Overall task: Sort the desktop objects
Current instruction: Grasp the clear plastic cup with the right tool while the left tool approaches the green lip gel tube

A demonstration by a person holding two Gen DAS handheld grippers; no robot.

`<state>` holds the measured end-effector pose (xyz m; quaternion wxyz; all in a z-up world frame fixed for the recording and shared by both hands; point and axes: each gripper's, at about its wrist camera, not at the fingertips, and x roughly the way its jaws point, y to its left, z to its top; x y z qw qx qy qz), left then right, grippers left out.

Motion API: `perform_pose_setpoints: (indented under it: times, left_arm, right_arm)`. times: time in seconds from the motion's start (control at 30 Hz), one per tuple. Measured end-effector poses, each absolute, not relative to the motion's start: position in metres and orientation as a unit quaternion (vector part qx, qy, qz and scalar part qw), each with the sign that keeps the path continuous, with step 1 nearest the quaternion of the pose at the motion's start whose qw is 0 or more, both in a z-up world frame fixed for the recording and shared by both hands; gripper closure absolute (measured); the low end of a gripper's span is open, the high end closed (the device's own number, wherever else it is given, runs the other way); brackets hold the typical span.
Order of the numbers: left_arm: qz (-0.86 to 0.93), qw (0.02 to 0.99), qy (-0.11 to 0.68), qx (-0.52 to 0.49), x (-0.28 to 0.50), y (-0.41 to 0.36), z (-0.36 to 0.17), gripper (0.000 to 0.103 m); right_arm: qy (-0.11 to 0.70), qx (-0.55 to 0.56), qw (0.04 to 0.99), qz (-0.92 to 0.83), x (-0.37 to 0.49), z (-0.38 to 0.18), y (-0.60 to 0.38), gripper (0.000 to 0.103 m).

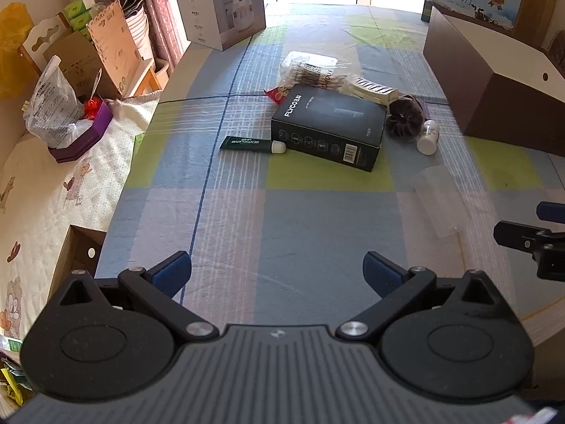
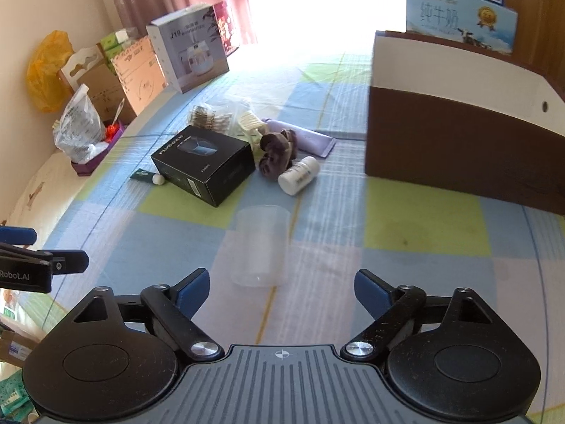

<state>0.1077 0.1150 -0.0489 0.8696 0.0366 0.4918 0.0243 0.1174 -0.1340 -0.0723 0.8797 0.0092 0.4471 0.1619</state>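
A black Flyco box [image 1: 328,127] [image 2: 204,164] lies mid-table with a green tube [image 1: 247,144] [image 2: 146,176] at its left end. Behind it is a bag of cotton swabs [image 1: 314,72] [image 2: 212,116] and a pale comb [image 1: 370,86]. A dark scrunchie [image 1: 404,118] [image 2: 277,153] and a white bottle [image 1: 428,137] [image 2: 298,176] lie to the right. A clear plastic cup [image 1: 441,205] [image 2: 259,247] lies on its side, just ahead of my open right gripper [image 2: 280,293]. My left gripper [image 1: 277,275] is open over bare cloth.
A brown and white open box [image 1: 494,88] [image 2: 459,134] stands at the right. A humidifier carton [image 1: 219,3] [image 2: 190,53] sits at the far left corner. The checked tablecloth [image 1: 282,229] ends at the left, with clutter and a purple box [image 1: 79,134] beyond.
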Motion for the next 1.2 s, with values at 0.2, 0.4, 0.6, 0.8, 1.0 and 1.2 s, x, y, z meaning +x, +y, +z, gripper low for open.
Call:
perform_pose_setpoints:
  times: [0.2, 0.4, 0.6, 0.8, 1.0, 1.2]
  left_arm:
    - [0.023, 0.865, 0.501, 0.030, 0.131, 0.129, -0.059, 0.001]
    - [0.025, 0.861, 0.507, 0.019, 0.158, 0.146, -0.069, 0.001]
    - [0.029, 0.860, 0.510, 0.012, 0.183, 0.159, -0.076, 0.001]
    - [0.038, 0.858, 0.512, -0.010, 0.212, 0.171, -0.084, 0.001]
    - [0.066, 0.860, 0.504, -0.038, 0.249, 0.184, -0.092, 0.001]
    - [0.095, 0.860, 0.497, -0.060, 0.284, 0.198, -0.106, 0.002]
  right_arm:
    - [0.458, 0.006, 0.873, 0.168, 0.141, -0.090, -0.118, 0.030]
    - [0.469, -0.004, 0.866, 0.174, 0.161, -0.108, -0.100, 0.041]
    - [0.483, -0.019, 0.859, 0.170, 0.176, -0.123, -0.089, 0.055]
    - [0.486, -0.006, 0.865, 0.128, 0.187, -0.125, -0.102, 0.056]
    - [0.491, 0.018, 0.869, 0.065, 0.193, -0.123, -0.138, 0.056]
    - [0.494, 0.037, 0.869, 0.015, 0.190, -0.120, -0.167, 0.056]
